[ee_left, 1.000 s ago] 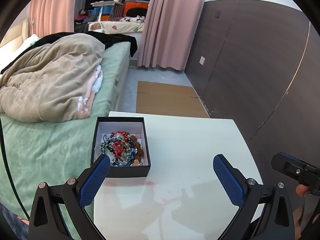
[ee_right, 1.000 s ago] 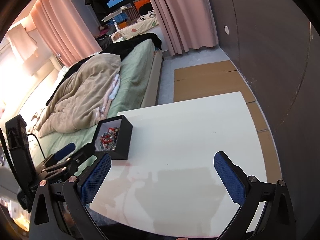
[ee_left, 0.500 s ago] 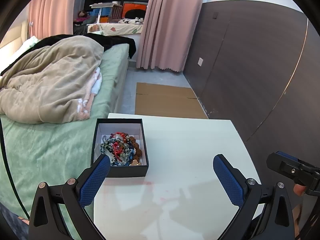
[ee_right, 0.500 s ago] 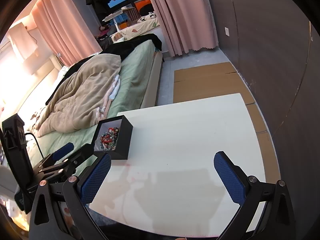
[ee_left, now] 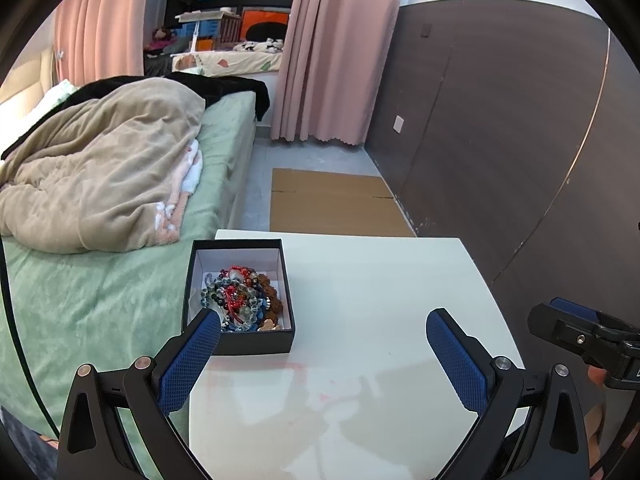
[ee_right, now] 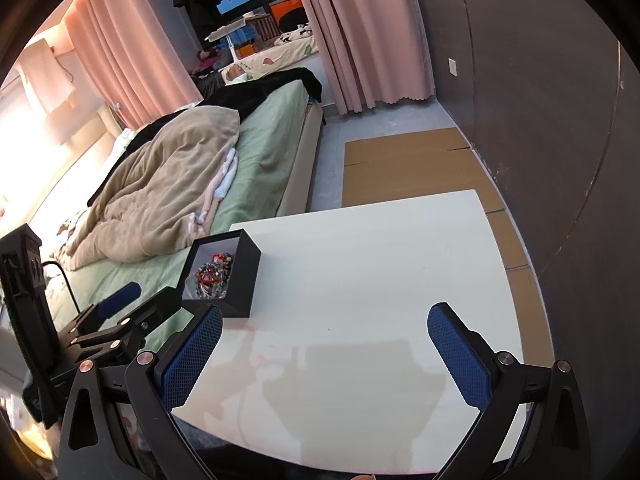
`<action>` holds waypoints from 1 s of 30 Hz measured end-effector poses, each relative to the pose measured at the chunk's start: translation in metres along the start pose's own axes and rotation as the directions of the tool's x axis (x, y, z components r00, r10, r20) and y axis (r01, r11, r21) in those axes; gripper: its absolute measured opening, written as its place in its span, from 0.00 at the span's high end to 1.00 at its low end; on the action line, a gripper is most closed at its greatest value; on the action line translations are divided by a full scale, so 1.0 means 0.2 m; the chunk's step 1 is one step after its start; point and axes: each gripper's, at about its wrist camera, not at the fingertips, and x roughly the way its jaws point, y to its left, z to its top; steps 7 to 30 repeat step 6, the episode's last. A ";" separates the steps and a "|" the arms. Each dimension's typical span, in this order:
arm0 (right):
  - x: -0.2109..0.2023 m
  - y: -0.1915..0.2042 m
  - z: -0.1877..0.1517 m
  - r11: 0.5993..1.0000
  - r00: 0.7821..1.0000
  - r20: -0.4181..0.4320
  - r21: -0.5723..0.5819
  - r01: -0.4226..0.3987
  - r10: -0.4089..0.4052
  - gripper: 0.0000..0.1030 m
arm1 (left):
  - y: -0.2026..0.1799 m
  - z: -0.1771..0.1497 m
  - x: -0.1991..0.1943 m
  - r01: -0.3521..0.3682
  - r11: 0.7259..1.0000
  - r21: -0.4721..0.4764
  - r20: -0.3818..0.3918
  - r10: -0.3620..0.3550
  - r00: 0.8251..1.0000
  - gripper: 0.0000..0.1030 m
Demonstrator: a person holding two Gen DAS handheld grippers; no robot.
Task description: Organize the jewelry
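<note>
A black open box [ee_left: 276, 344] with a white lining stands at the left side of the white table [ee_left: 380, 288]. It holds a tangled pile of bead jewelry [ee_left: 240, 298], red, blue, clear and brown. My left gripper [ee_left: 322, 354] is open and empty, above the table just in front of the box. In the right wrist view the box [ee_right: 240, 284] stands at the left, with the jewelry [ee_right: 212, 274] inside. My right gripper [ee_right: 324, 354] is open and empty over the table's near part. The left gripper's body [ee_right: 116, 328] shows beside the box.
A bed with a green sheet [ee_left: 100, 300] and a beige blanket [ee_left: 104, 172] borders the table's left edge. Flat cardboard [ee_left: 332, 200] lies on the floor beyond the table. A dark wall [ee_left: 500, 140] runs along the right. The right gripper's tip [ee_left: 580, 332] shows at the table's right edge.
Both grippers have drawn back and up slightly, so the box and table sit a little farther off. Both stay open. The box and jewelry have not moved.
</note>
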 end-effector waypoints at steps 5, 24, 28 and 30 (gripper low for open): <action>-0.02 -0.02 0.00 1.000 1.000 0.007 0.005 0.005 -0.005 0.00 | -0.01 0.00 0.00 -0.001 1.000 0.003 -0.001 0.001 1.000 0.01; -0.03 -0.01 -0.01 1.000 1.000 0.009 0.001 0.008 -0.008 0.00 | -0.01 0.00 0.00 0.002 1.000 0.004 -0.003 -0.001 1.000 0.01; -0.03 -0.01 -0.01 1.000 1.000 0.009 0.001 0.008 -0.008 0.00 | -0.01 0.00 0.00 0.002 1.000 0.004 -0.003 -0.001 1.000 0.01; -0.03 -0.01 -0.01 1.000 1.000 0.009 0.001 0.008 -0.008 0.00 | -0.01 0.00 0.00 0.002 1.000 0.004 -0.003 -0.001 1.000 0.01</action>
